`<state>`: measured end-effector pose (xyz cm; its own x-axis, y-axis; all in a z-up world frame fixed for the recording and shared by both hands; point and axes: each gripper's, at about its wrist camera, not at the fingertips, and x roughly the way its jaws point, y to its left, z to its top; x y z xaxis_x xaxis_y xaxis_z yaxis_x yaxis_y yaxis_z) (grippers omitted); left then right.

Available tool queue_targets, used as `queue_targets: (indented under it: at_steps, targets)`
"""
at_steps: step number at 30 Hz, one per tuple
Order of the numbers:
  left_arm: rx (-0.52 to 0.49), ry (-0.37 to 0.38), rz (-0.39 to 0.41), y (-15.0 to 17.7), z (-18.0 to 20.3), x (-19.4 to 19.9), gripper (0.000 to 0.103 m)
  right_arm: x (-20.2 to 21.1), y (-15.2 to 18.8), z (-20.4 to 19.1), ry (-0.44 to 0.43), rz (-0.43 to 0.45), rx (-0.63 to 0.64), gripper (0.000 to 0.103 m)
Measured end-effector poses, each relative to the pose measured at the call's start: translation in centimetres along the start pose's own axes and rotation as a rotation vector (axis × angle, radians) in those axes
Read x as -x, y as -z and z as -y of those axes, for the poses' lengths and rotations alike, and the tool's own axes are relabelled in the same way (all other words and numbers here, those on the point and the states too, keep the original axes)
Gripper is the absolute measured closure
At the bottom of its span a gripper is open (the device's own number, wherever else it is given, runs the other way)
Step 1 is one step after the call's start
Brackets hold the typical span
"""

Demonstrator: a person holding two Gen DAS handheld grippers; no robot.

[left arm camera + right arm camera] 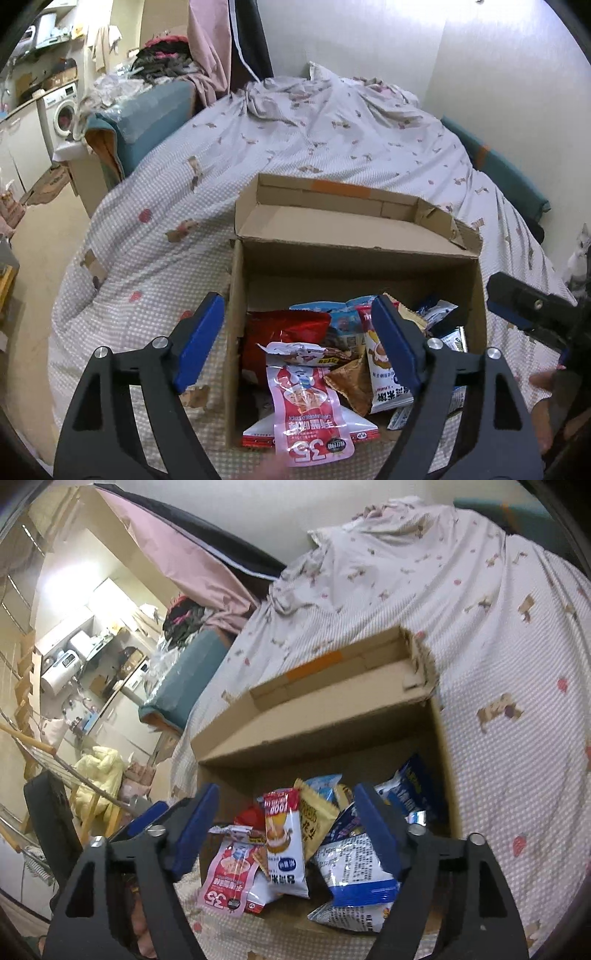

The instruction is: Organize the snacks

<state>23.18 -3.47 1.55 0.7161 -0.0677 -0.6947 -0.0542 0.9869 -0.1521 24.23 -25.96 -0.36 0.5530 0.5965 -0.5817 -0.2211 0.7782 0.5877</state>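
1. On the bed, left wrist view: the open brown cardboard box (354, 266) rests on the checked, dog-print bed cover (177, 206), its near side folded down. The left gripper (301, 341) hangs spread and empty; its left blue pad lies outside the box wall, its right pad over the snacks.
2. Between the pads lies the pink-and-white foil snack pouch (308, 410), spilling over the lowered near edge; behind it sits a red crinkled foil bag (286, 328).
3. Over the same box, right wrist view: the right gripper (286, 830) is likewise spread and empty above a white-and-red upright sachet (284, 842) and a blue-and-white printed foil bag (356, 867).
4. Handling, as judged: the packets look light, soft and slippery, and the contents may crush. A crimped end seal offers the firmest hold.
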Motion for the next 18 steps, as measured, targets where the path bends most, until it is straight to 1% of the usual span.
queue_targets:
  at_steps: [1, 4, 10, 11, 12, 14, 17, 18]
  targets:
    - [-0.005, -0.005, 0.013, 0.1, 0.1, 0.5, 0.024, 0.6, 0.0, -0.2, 0.013, 0.014, 0.007, 0.016]
    - [-0.021, -0.032, 0.042, 0.6, 0.5, 1.9, 0.024, 1.9, 0.1, -0.7, 0.049, 0.045, 0.035, 0.008]
    - [-0.039, -0.027, 0.059, 1.3, 0.7, 4.7, 0.024, 4.7, 1.2, -2.2, 0.090, 0.084, 0.092, 0.005]
    - [-0.037, -0.025, 0.060, 1.6, 0.6, 5.2, 0.022, 5.1, 1.5, -2.4, 0.097, 0.087, 0.099, 0.004]
    - [-0.031, -0.020, 0.056, 1.9, 0.5, 5.6, 0.017, 5.3, 1.7, -2.4, 0.102, 0.088, 0.105, 0.003]
    - [-0.024, -0.026, 0.048, 2.5, 0.2, 6.3, 0.013, 6.0, 2.6, -2.6, 0.119, 0.094, 0.119, 0.003]
    - [-0.017, -0.037, 0.044, 3.4, -0.3, 7.1, 0.010, 6.8, 3.6, -2.3, 0.122, 0.084, 0.104, 0.003]
    - [-0.013, -0.039, 0.040, 3.7, -0.6, 7.4, 0.005, 7.0, 3.9, -2.3, 0.121, 0.083, 0.098, 0.003]
